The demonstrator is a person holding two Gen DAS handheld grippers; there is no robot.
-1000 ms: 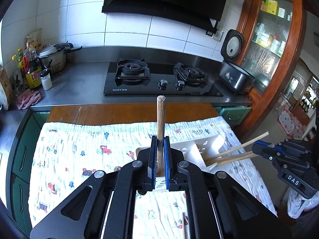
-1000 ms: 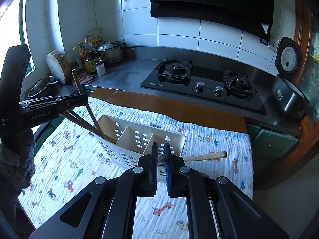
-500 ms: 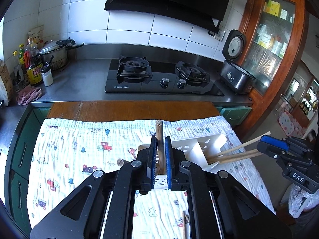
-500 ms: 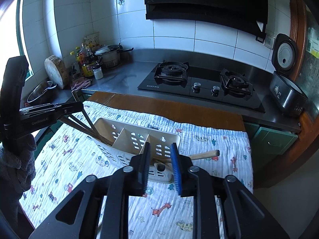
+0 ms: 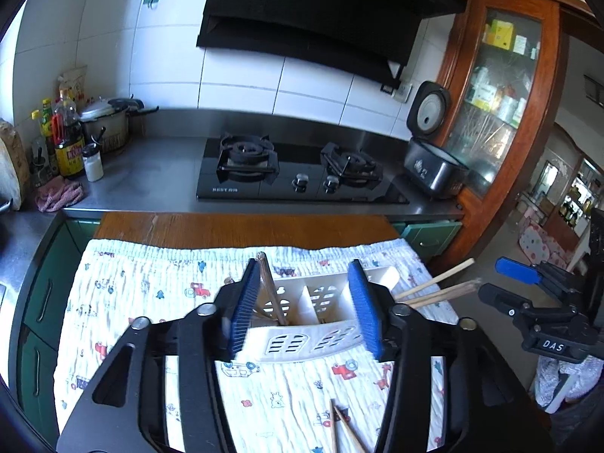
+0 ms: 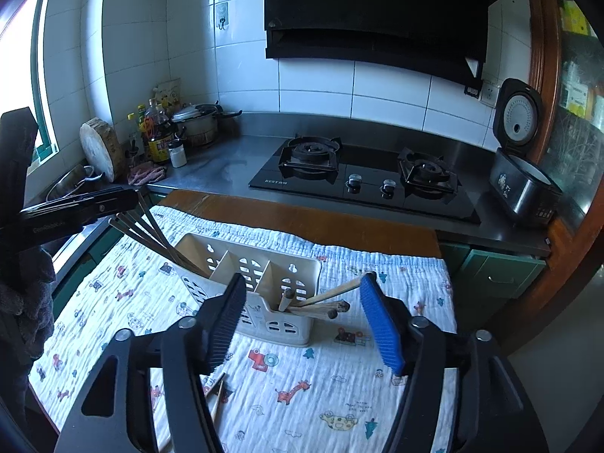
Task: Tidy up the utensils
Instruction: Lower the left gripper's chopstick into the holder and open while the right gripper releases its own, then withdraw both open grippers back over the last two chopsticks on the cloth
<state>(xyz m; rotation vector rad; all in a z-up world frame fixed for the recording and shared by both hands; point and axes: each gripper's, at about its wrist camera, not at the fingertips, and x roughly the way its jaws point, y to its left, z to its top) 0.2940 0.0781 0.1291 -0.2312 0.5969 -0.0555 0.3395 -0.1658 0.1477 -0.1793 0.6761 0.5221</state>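
A cream slotted utensil holder (image 5: pixel 302 334) (image 6: pixel 247 283) with three compartments stands on the patterned cloth. My left gripper (image 5: pixel 304 294) is open just above it; a wooden stick (image 5: pixel 272 290) stands loose in its left compartment by the left pad. Several chopsticks (image 5: pixel 439 288) lean out of the right end. My right gripper (image 6: pixel 300 313) is open over the holder's near end, where wooden-handled utensils (image 6: pixel 321 304) rest in the compartment. Chopsticks (image 6: pixel 151 228) lean out of the far end. Loose chopsticks (image 5: pixel 341 428) (image 6: pixel 217 390) lie on the cloth.
The cloth (image 6: pixel 321 389) covers a wooden table (image 5: pixel 245 226). Behind it is a steel counter with a gas hob (image 5: pixel 298 173), a rice cooker (image 5: pixel 434 166), bottles and a pot (image 5: pixel 107 122). The other gripper shows at the right in the left wrist view (image 5: pixel 543 317).
My left gripper lowered the wooden stick into the holder and opened, letting it go. My right gripper opened wide and released the wooden-handled utensil into the holder.
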